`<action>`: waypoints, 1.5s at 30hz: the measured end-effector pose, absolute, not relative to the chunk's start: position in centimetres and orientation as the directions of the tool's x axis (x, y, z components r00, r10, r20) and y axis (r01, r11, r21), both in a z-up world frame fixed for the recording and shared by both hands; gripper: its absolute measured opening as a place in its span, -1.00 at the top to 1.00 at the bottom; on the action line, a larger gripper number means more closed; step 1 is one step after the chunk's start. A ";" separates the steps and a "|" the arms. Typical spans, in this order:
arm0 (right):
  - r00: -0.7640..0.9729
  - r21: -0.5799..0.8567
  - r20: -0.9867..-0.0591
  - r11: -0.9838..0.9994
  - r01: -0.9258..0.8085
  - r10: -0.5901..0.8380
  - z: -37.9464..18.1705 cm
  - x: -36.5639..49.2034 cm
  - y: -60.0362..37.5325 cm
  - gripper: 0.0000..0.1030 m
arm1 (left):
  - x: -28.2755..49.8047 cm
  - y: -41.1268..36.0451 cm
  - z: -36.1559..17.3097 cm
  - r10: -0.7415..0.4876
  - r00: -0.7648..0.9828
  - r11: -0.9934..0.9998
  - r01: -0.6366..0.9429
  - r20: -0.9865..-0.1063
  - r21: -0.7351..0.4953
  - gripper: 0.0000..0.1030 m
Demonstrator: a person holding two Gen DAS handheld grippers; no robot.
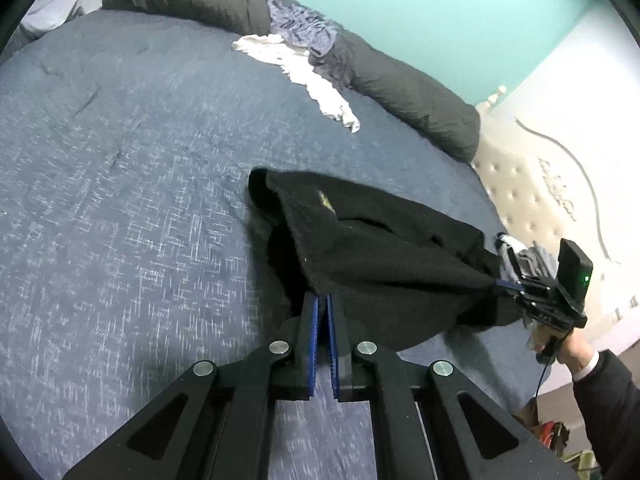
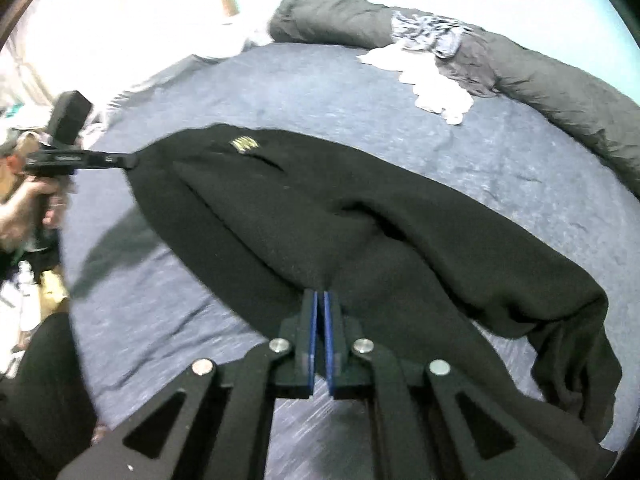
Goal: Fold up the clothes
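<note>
Spanning a blue bed (image 1: 120,168): black sweatshirt (image 2: 320,216), pinched by left hand-held gripper (image 1: 322,300) and right hand-held gripper (image 2: 320,298); teal wall (image 1: 400,8) behind.

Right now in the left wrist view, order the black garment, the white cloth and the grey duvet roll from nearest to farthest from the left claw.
1. Black garment: clamped in the left claw, on the right.
2. White cloth: mid-bed, beyond the garment.
3. Grey duvet roll: along the bed's far edge, by the wall.

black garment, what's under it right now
Under the black garment lies the blue bedspread; whatever sits beneath its draped middle is covered.
</note>
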State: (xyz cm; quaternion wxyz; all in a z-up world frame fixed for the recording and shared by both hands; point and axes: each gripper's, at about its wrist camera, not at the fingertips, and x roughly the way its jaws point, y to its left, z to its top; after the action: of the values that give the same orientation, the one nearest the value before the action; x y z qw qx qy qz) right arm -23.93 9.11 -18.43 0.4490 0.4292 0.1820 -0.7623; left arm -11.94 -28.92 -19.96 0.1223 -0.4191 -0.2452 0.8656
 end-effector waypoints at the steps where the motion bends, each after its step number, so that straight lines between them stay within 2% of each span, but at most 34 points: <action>1: -0.213 0.114 -0.820 -0.516 0.849 -0.531 -18.2 -23.4 9.3 0.94 | -11.6 -28.9 -20.1 0.415 -0.612 -0.854 -0.005 -0.673 -0.521 0.91; 8: -0.107 0.152 -0.907 -0.551 0.820 -0.409 -25.3 -22.6 8.2 0.94 | -11.9 -29.0 -21.5 0.391 -0.578 -0.863 0.042 -0.717 -0.504 0.91; 12: -0.058 0.171 -0.926 -0.549 0.818 -0.374 -28.4 -22.3 7.6 0.94 | -12.1 -29.1 -22.4 0.377 -0.557 -0.866 0.071 -0.740 -0.495 0.86; 13: -0.042 0.187 -0.925 -0.548 0.815 -0.378 -28.7 -22.4 7.7 0.88 | -12.2 -29.1 -22.6 0.373 -0.551 -0.867 0.078 -0.746 -0.492 0.86; 15: -0.003 0.239 -0.914 -0.543 0.805 -0.406 -28.5 -22.8 8.1 0.88 | -12.3 -29.2 -23.0 0.367 -0.541 -0.869 0.093 -0.757 -0.487 0.72; 17: -0.010 0.252 -0.900 -0.541 0.802 -0.435 -27.3 -23.4 8.8 0.82 | -13.7 -29.3 -23.4 0.364 -0.540 -0.866 0.104 -0.759 -0.489 0.43; 18: -0.033 0.244 -0.893 -0.544 0.803 -0.449 -26.5 -23.7 9.2 0.78 | -14.6 -29.4 -23.5 0.363 -0.541 -0.864 0.109 -0.758 -0.492 0.37; 20: -0.088 0.231 -0.874 -0.567 0.791 -0.479 -24.9 -25.0 10.2 0.53 | -16.4 -29.7 -23.8 0.362 -0.544 -0.860 0.119 -0.757 -0.497 0.32; 22: -0.164 0.211 -0.853 -0.616 0.759 -0.495 -23.2 -27.3 11.3 0.10 | -18.2 -29.9 -24.1 0.360 -0.547 -0.855 0.130 -0.755 -0.502 0.32; 24: -0.236 0.182 -0.843 -0.667 0.722 -0.484 -22.2 -29.5 12.0 0.03 | -20.0 -30.1 -24.4 0.359 -0.551 -0.851 0.140 -0.754 -0.507 0.30; 26: -0.295 0.148 -0.841 -0.718 0.680 -0.453 -21.6 -31.9 12.5 -0.08 | -21.8 -30.3 -24.7 0.357 -0.554 -0.846 0.150 -0.752 -0.512 0.14; 27: -0.326 0.124 -0.843 -0.743 0.658 -0.429 -21.4 -33.1 12.6 -0.17 | -22.7 -30.4 -24.8 0.356 -0.555 -0.843 0.155 -0.751 -0.514 0.14; 30: -0.381 0.073 -0.838 -0.772 0.631 -0.390 -21.0 -36.2 12.3 -0.27 | -25.5 -30.7 -25.2 0.354 -0.560 -0.836 0.170 -0.749 -0.522 0.06; 32: -0.422 0.014 -0.835 -0.780 0.625 -0.353 -21.2 -38.0 11.8 -0.27 | -26.4 -30.7 -25.6 0.357 -0.564 -0.831 0.173 -0.745 -0.529 -0.13; 38: -0.516 -0.189 -0.832 -0.770 0.609 -0.204 -23.1 -42.8 10.5 -0.28 | -28.3 -30.7 -26.9 0.369 -0.576 -0.816 0.175 -0.729 -0.551 -0.13; 42: -0.484 -0.199 -0.855 -0.744 0.637 -0.185 -25.2 -44.9 10.0 -0.28 | -28.7 -30.6 -27.8 0.396 -0.577 -0.799 0.167 -0.714 -0.578 -0.11; 43: -0.459 -0.178 -0.866 -0.738 0.652 -0.197 -25.7 -45.0 10.1 -0.25 | -28.7 -30.5 -27.9 0.402 -0.576 -0.797 0.163 -0.712 -0.582 -0.05; 44: -0.438 -0.159 -0.875 -0.731 0.663 -0.207 -26.2 -45.0 10.1 -0.18 | -28.6 -30.3 -27.9 0.403 -0.574 -0.801 0.156 -0.713 -0.578 0.19; 45: -0.417 -0.140 -0.882 -0.725 0.674 -0.218 -26.6 -45.0 10.2 -0.01 | -28.5 -30.1 -27.8 0.404 -0.572 -0.804 0.149 -0.714 -0.575 0.31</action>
State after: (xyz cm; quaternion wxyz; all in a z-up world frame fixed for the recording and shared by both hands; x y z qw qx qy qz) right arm -45.02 10.21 -26.56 0.2771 0.4633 0.2464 -0.8049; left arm -28.53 -30.09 -27.82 0.0766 -0.4562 -0.3033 0.8331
